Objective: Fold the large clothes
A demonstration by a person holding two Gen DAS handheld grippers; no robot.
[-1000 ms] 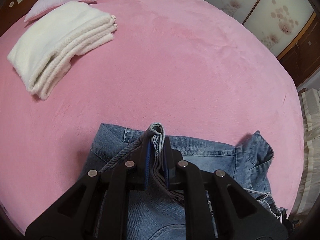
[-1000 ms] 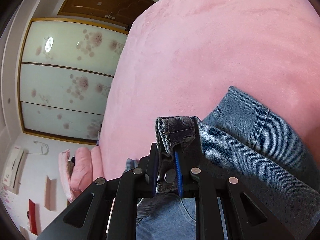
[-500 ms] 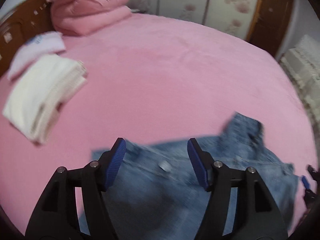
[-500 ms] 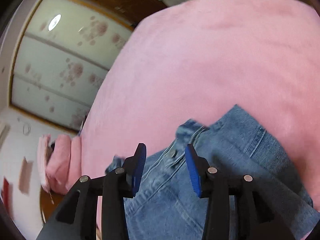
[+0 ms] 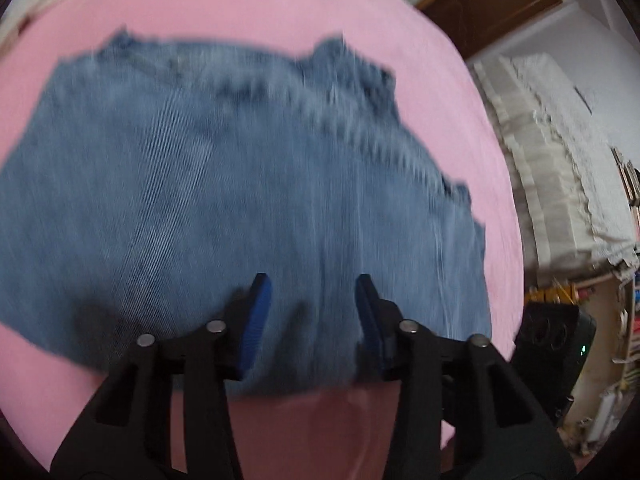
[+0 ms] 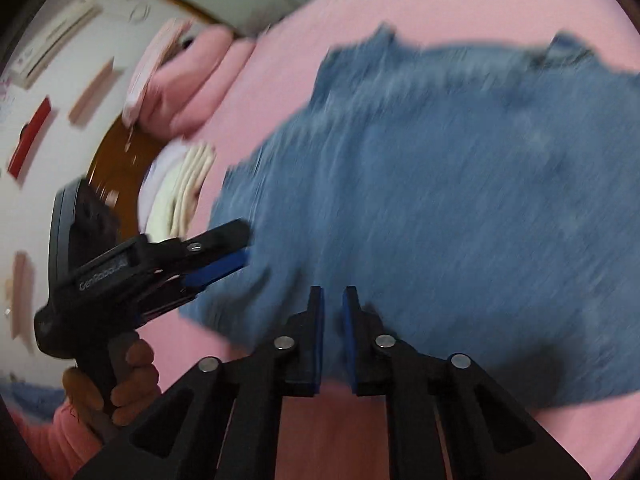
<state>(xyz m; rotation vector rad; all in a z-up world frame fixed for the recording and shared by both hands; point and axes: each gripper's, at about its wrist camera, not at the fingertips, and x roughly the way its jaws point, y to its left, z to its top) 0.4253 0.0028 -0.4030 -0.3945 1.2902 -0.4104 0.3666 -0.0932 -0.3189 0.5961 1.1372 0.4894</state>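
Jeans (image 5: 240, 168) smeared by motion blur, seams unreadable, folded white blanket (image 6: 180, 196) partly hidden

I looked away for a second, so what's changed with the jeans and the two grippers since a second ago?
Both grippers let go of the denim folds they were pinching. The left gripper and right gripper pulled back to the near edge, empty, jaws closing again. The jeans stay flat on the pink bed.

The jeans (image 5: 240, 184) lie spread on the bed (image 5: 248, 8), near its front edge. A folded blanket (image 6: 180, 192) rests toward the bed's far left corner, pillows (image 6: 188, 84) beyond it. Off the bed's right edge stands a covered sofa (image 5: 560, 168).
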